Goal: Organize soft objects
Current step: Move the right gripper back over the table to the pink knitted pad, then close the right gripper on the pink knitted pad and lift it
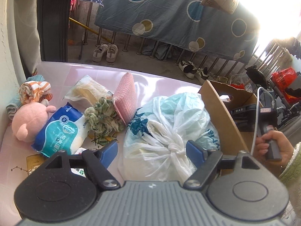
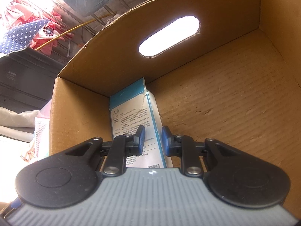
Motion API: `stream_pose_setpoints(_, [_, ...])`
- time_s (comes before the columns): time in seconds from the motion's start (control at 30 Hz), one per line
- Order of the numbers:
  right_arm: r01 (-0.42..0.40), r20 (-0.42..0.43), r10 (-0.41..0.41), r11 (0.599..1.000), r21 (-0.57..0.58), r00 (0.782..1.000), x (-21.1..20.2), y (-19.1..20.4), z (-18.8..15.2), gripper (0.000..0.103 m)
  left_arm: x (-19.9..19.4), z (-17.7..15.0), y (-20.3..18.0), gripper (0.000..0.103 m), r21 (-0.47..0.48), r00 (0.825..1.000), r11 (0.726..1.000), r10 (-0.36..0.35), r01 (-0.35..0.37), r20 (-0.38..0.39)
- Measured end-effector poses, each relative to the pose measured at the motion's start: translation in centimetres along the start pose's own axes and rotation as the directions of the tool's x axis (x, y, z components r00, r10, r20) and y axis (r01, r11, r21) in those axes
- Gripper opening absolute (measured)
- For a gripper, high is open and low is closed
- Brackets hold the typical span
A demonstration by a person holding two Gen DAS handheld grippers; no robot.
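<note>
My left gripper (image 1: 153, 150) stands open over a knotted white plastic bag (image 1: 169, 124) on the pink table (image 1: 150, 79), one blue pad on either side of the knot. Left of the bag lie a green floral scrunchie (image 1: 101, 116), a pink knitted pad (image 1: 126, 101), a blue wipes pack (image 1: 60, 131), a pink plush (image 1: 28, 122) and a striped rolled cloth (image 1: 33, 91). The cardboard box (image 1: 222, 116) stands to the right. My right gripper (image 2: 153, 139) is down inside that cardboard box (image 2: 225, 103), its jaws a narrow gap apart in front of a blue-and-white carton (image 2: 131, 109), gripping nothing.
A clear packet with yellow contents (image 1: 88, 92) lies behind the scrunchie. A hand (image 1: 270, 145) holds the right gripper's handle beside the box. Beyond the table are shoes (image 1: 105, 52), a railing draped with a blue circle-print sheet (image 1: 169, 9), and red bags (image 1: 284, 75).
</note>
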State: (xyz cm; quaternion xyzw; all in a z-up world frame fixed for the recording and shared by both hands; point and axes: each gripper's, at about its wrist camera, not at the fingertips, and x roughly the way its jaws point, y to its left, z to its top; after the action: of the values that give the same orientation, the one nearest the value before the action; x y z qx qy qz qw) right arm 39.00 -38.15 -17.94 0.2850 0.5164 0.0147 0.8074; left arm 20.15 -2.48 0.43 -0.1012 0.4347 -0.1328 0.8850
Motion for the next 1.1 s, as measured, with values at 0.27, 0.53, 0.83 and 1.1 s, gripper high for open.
stream_pose_setpoints(0.27, [-0.015,0.054,0.012,0.999,0.042,0.998,-2.6,-0.3,-0.2,0.024,-1.4,-0.7,1.2,0.081,0.031,0.995,0.996,0.080,-0.082,0.067])
stream_pose_setpoints(0.53, [-0.275,0.183,0.268,0.961,0.015,0.946,-10.9,5.1,0.5,0.033,-1.1,3.4,1.0,0.078,0.108,0.980,0.984,0.124,-0.141,0.156])
stream_pose_setpoints(0.83, [-0.421,-0.080,0.415,0.903,-0.082,0.906,-3.8,18.3,0.0,0.041,4.8,6.8,2.8,0.053,0.059,0.980,0.985,0.155,-0.163,0.124])
stream_pose_setpoints(1.1, [-0.284,-0.218,0.258,0.954,-0.094,0.941,6.4,24.6,-1.4,0.051,8.9,7.8,4.6,0.035,-0.011,0.993,0.994,0.110,-0.110,0.052])
